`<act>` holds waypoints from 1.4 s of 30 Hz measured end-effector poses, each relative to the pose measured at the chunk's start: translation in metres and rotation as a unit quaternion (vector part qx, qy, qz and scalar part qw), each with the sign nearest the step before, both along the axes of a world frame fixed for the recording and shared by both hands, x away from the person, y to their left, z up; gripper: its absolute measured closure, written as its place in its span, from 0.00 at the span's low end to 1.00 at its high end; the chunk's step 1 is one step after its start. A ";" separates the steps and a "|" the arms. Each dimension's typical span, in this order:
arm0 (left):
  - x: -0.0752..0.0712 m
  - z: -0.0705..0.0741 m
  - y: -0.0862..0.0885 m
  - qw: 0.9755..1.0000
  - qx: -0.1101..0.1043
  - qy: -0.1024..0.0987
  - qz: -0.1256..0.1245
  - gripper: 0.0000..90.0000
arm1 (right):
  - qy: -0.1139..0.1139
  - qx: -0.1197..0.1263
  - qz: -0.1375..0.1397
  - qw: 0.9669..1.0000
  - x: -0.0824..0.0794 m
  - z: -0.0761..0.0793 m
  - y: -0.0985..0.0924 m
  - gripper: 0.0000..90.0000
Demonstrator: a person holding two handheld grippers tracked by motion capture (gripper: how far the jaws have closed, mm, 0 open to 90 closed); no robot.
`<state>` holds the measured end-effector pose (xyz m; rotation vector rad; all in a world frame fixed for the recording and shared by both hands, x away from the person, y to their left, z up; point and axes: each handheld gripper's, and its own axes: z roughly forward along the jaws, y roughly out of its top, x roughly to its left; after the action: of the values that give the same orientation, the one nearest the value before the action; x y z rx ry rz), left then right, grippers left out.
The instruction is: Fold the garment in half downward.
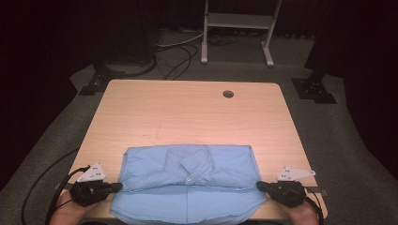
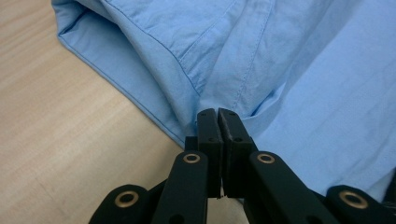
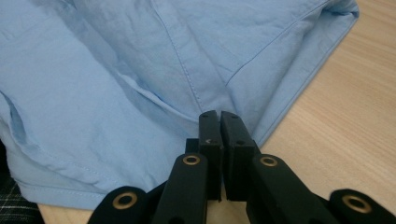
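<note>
Both grippers, left [image 1: 117, 187] & right [image 1: 261, 186], look clenched on the shirt [image 1: 187, 180] side edges at near table [image 1: 187, 112] edge, prob. mid-fold: sides tucked, bottom half still hanging off.

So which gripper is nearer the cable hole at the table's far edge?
Right. The cable hole sits right of centre, so the right gripper, at the blue shirt's right edge, is closer than the left gripper at its left edge.
</note>
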<state>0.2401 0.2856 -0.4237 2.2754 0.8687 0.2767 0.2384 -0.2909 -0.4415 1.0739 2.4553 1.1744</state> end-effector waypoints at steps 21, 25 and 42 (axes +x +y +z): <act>0.077 0.005 -0.023 0.999 0.043 -0.003 0.009 0.98 | -0.007 -0.035 -0.024 0.999 0.053 0.005 -0.002 0.97; 0.077 0.006 -0.024 0.999 0.045 -0.004 0.011 0.97 | -0.012 -0.042 -0.024 0.999 0.054 0.005 -0.001 0.95; 0.067 0.006 -0.018 1.000 -0.027 -0.010 0.009 0.13 | -0.028 -0.009 -0.016 0.999 0.045 0.003 0.000 0.07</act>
<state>0.3073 0.2673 -0.4182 2.2119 0.8771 0.2793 0.2838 -0.2912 -0.4380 1.0577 2.3932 1.1536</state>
